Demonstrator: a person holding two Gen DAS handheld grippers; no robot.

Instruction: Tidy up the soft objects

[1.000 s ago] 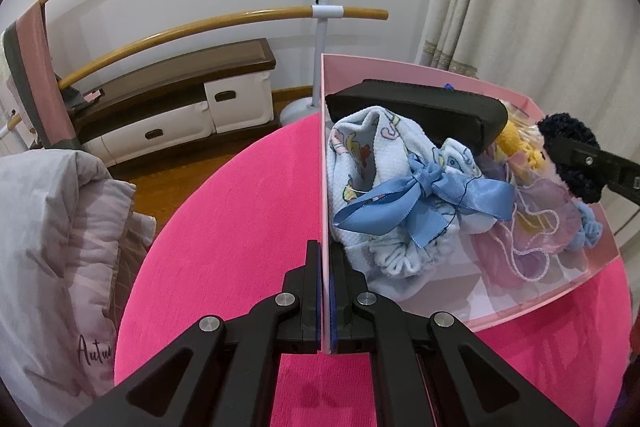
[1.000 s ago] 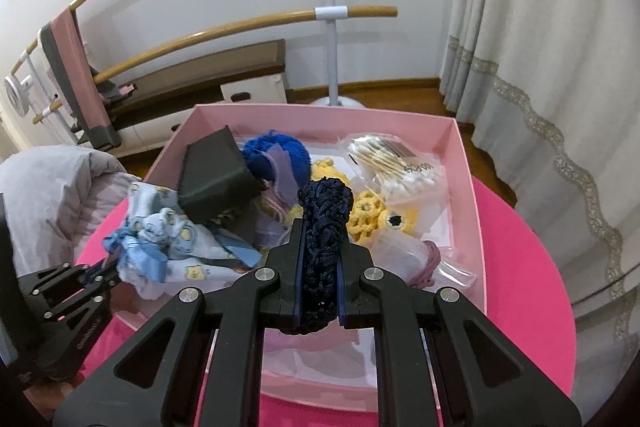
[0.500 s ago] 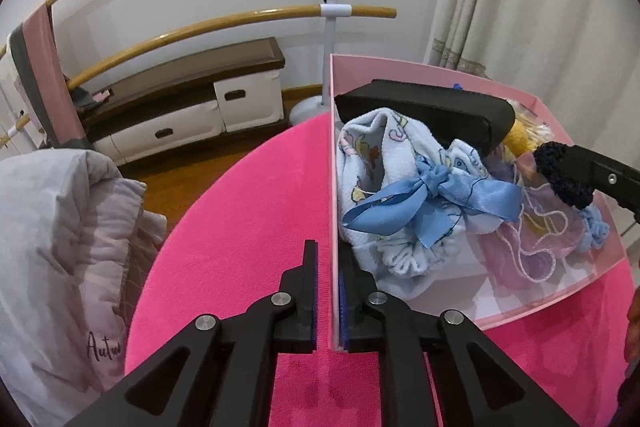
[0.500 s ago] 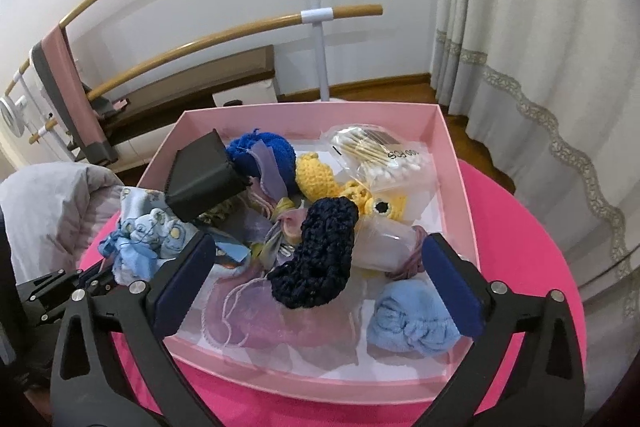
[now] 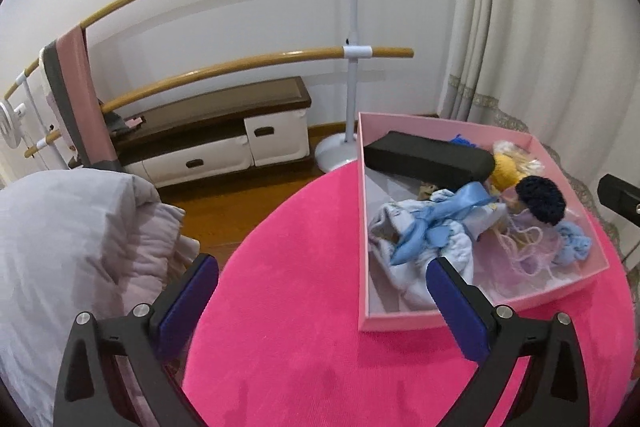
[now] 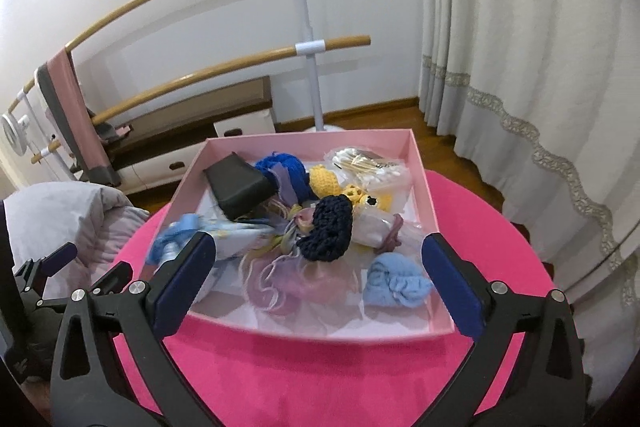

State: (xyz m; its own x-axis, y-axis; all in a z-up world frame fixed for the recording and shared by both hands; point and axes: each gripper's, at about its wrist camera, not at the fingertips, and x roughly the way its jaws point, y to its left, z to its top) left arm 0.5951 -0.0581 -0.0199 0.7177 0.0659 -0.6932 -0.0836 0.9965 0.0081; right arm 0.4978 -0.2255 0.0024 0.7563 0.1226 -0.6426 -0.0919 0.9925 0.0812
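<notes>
A pink box (image 6: pixel 420 163) stands on the round pink table (image 6: pixel 304 379) and holds soft items. A navy crocheted piece (image 6: pixel 328 229) lies on top in the middle, also seen in the left wrist view (image 5: pixel 540 199). Around it lie a black pouch (image 6: pixel 238 185), a pale blue cloth with a blue ribbon (image 5: pixel 432 223), a light blue scrunchie (image 6: pixel 396 285) and yellow crochet (image 6: pixel 326 179). My right gripper (image 6: pixel 318 285) is open and empty before the box's near wall. My left gripper (image 5: pixel 320 301) is open and empty at the box's left side (image 5: pixel 362 227).
A bag of cotton swabs (image 6: pixel 368 165) lies at the box's back right. A grey-pink quilt (image 5: pixel 64 251) is piled left of the table. A ballet barre stand (image 5: pixel 352 67), a low drawer bench (image 5: pixel 216 135) and curtains (image 6: pixel 520 67) stand behind.
My right gripper opened and let the navy crocheted piece fall into the box, then drew back. My left gripper let go of the box's left wall, opened wide and drew back.
</notes>
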